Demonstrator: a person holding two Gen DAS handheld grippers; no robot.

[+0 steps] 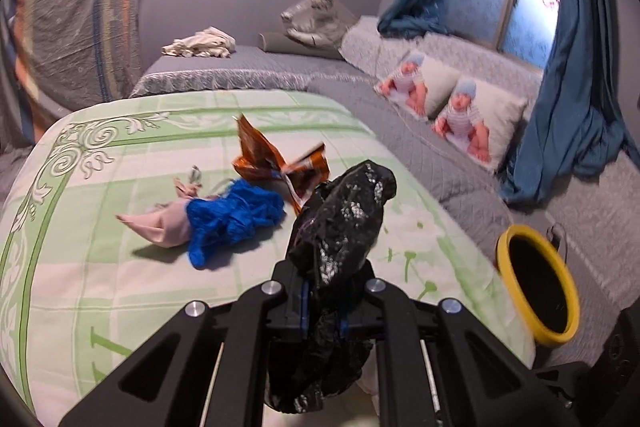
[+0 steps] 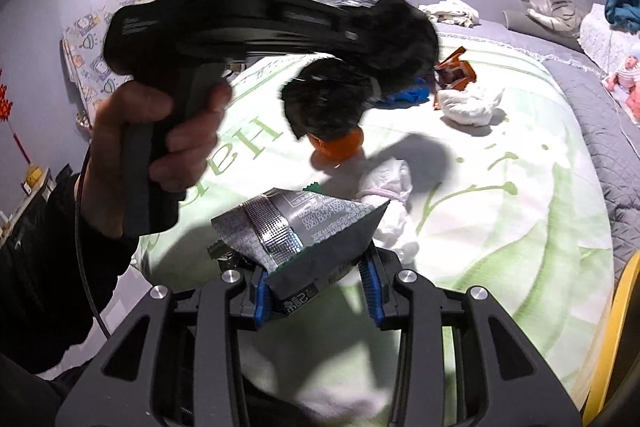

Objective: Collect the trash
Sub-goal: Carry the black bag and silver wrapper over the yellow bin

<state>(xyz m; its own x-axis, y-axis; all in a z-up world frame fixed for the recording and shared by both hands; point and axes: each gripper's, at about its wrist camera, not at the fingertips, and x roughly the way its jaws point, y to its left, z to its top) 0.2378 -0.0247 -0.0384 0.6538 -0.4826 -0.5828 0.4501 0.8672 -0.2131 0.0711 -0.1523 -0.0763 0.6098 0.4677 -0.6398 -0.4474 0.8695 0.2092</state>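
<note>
My left gripper (image 1: 326, 301) is shut on a crumpled black plastic bag (image 1: 340, 223) and holds it above the green-and-white bedspread (image 1: 100, 267). It also shows in the right wrist view (image 2: 360, 39), blurred, with the black bag (image 2: 328, 103) in it. My right gripper (image 2: 316, 291) is shut on a silver foil wrapper (image 2: 296, 231). On the bed lie a blue plastic bag (image 1: 232, 219), a pink paper scrap (image 1: 160, 227), an orange snack wrapper (image 1: 276, 163), white tissues (image 2: 472, 107) and an orange object (image 2: 340, 147).
A yellow-rimmed bin with a black inside (image 1: 538, 275) stands at the bed's right edge; its rim also shows in the right wrist view (image 2: 616, 331). Grey quilted bedding (image 1: 440, 163), baby-print pillows (image 1: 472, 119) and blue curtains (image 1: 572, 115) lie to the right.
</note>
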